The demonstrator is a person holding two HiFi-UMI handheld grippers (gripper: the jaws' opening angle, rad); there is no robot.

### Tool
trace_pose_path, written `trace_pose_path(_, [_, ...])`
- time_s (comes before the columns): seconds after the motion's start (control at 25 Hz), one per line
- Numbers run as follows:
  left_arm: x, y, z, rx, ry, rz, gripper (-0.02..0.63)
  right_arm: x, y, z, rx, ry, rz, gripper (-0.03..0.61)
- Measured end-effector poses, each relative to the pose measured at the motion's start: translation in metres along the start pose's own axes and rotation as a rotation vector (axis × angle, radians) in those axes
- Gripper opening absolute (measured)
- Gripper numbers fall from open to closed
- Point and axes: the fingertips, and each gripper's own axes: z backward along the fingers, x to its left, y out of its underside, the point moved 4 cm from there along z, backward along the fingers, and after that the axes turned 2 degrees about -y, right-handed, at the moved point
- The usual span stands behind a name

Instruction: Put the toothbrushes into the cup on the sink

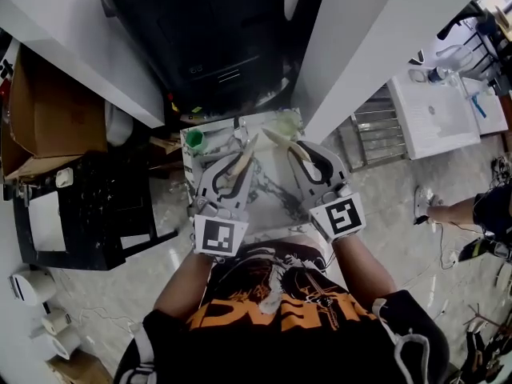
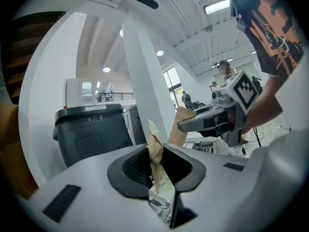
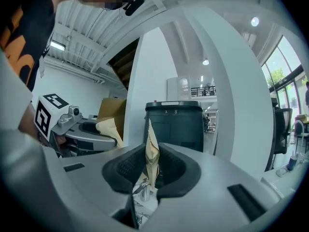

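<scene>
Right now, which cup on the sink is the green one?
The green cup stands left in the head view, just beyond the left gripper; right of it stands the pale yellowish cup.

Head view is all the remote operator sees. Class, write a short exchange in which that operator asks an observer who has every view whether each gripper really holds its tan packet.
Operator: From above I see tan paper at the left gripper. Is it clamped?
Observer: Yes. In the left gripper view, the left gripper has its fingers pressed on both sides of the left packet, which stands upright between them.
Operator: And the other hand?
Observer: In the right gripper view, the right gripper is shut on the right packet in the same way. That packet's top edge is cut in a zigzag.
</scene>
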Motion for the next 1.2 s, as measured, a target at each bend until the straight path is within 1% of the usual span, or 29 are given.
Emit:
trace_pose_path(0.16, [-0.004, 0.012, -0.028, 0.016, 0.018, 0.007, 0.092, -0.027, 0.027, -0.002, 0.066, 0.029, 0.015, 0.089])
trace_pose_path(0.36, [-0.017, 0.047, -0.058, 0.081, 0.047, 0.009, 0.092, -0.058, 0.053, -0.008, 0.114, 0.055, -0.008, 0.089])
trace_pose_path(0.48, [-0.023, 0.057, -0.072, 0.098, 0.060, -0.011, 0.092, -0.075, 0.071, -0.015, 0.149, 0.063, -0.006, 0.089])
trace_pose_path(0.6, [-0.031, 0.062, -0.082, 0.111, 0.074, 0.004, 0.092, -0.086, 0.093, -0.023, 0.181, 0.066, -0.022, 0.089])
trace_pose_path(0.84, [-0.040, 0.073, -0.101, 0.149, 0.087, 0.025, 0.092, -0.100, 0.123, -0.043, 0.227, 0.053, -0.038, 0.089])
trace_pose_path(1.0, [-0.046, 0.071, -0.108, 0.152, 0.103, 0.005, 0.093, -0.104, 0.147, -0.053, 0.277, 0.031, -0.026, 0.089])
trace_pose_path(1.16, [-0.044, 0.071, -0.111, 0.155, 0.087, 0.013, 0.092, -0.104, 0.167, -0.064, 0.289, -0.005, -0.032, 0.095])
trace_pose_path(1.2, [-0.043, 0.072, -0.110, 0.158, 0.081, 0.018, 0.092, -0.103, 0.169, -0.065, 0.285, -0.012, -0.031, 0.110])
